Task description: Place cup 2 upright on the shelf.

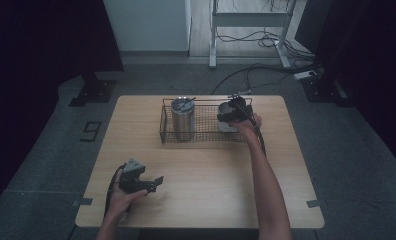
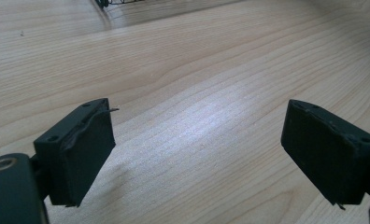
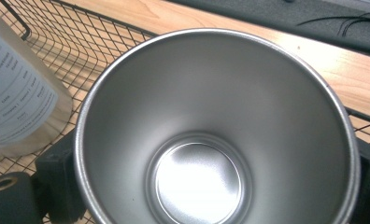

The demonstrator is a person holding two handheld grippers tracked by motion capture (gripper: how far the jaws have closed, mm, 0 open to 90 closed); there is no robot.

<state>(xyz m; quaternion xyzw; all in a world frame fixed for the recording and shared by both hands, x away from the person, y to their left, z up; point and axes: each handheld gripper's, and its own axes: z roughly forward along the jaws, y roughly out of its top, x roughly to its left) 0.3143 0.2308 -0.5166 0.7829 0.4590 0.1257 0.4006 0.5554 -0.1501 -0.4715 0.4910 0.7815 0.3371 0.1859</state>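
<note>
While the right gripper (image 1: 232, 113) has its jaws clamped on the steel cup (image 3: 216, 135) at the wire basket's (image 1: 166, 131) right end, a straight, steady lift should clear the lidded tumbler (image 1: 182, 118); the left gripper (image 1: 153, 182) rests open on the table (image 1: 211, 175).

Two steel cups (image 1: 182, 119) (image 3: 211, 135), one wire basket (image 1: 206, 131), one table (image 1: 201, 180)
</note>
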